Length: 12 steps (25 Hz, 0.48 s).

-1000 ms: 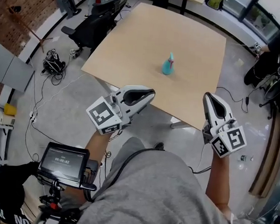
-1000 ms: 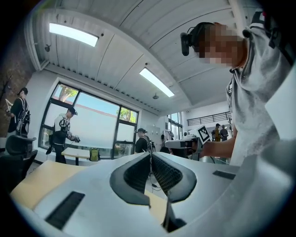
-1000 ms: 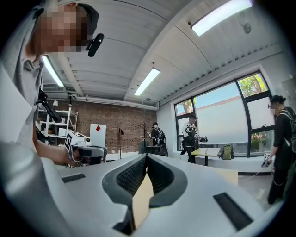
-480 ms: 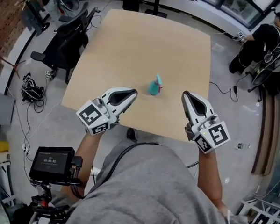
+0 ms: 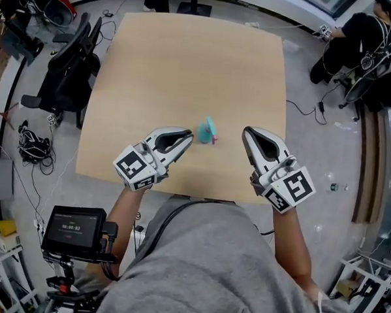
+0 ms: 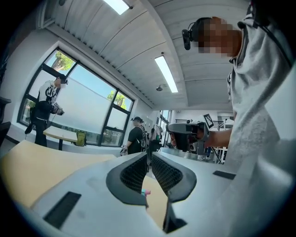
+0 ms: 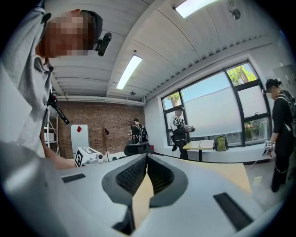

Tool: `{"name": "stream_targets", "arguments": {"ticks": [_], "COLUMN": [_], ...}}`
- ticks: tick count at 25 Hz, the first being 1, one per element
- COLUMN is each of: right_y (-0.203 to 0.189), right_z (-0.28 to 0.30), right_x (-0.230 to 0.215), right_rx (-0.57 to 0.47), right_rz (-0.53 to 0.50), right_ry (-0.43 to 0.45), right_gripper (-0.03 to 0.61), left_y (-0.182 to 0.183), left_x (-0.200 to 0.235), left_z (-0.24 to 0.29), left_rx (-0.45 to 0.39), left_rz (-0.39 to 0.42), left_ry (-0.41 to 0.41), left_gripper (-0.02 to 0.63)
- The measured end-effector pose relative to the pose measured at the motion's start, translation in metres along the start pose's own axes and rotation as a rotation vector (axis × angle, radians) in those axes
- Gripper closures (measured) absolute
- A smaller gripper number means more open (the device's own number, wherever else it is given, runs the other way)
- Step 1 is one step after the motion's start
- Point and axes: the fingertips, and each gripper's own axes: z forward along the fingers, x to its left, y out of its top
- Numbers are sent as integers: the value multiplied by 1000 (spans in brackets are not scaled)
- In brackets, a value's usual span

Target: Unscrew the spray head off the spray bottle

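Observation:
A small teal spray bottle (image 5: 205, 131) with a pink detail at its head stands upright on the tan table (image 5: 187, 60), near the front edge. My left gripper (image 5: 188, 133) is shut and empty, its tip just left of the bottle. My right gripper (image 5: 247, 132) is shut and empty too, a short way to the bottle's right. In the left gripper view the jaws (image 6: 149, 155) are pressed together, and a sliver of the teal and pink bottle (image 6: 145, 191) shows below them. The right gripper view shows shut jaws (image 7: 146, 155) over the tabletop (image 7: 233, 175), with no bottle in sight.
Black office chairs (image 5: 66, 74) stand left of the table with cables (image 5: 32, 145) on the floor. A person (image 5: 349, 39) sits at the far right. A small screen (image 5: 74, 228) hangs by my left elbow. Other people (image 6: 137, 136) stand near the windows.
Both grippers have moved forward from off the table's front edge to either side of the bottle. The table and bottle now sit much closer in the head view. Both jaws stayed shut.

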Motion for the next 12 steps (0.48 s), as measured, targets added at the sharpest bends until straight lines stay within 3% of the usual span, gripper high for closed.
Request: {"name": "stream_targets", "arguments": {"ticks": [9, 12], "right_y": [-23, -29], "right_z": [53, 60], "right_x": [-29, -36], "right_rx": [86, 121], "right_rz": [40, 52], "right_ry": [103, 125], "right_gripper": [571, 571], "left_y": [-63, -92], "left_x": [51, 60], "left_z": [34, 47], "left_rx": [92, 136], "left_rz": [-35, -52], "left_ry": [32, 23], "left_gripper": [598, 550]}}
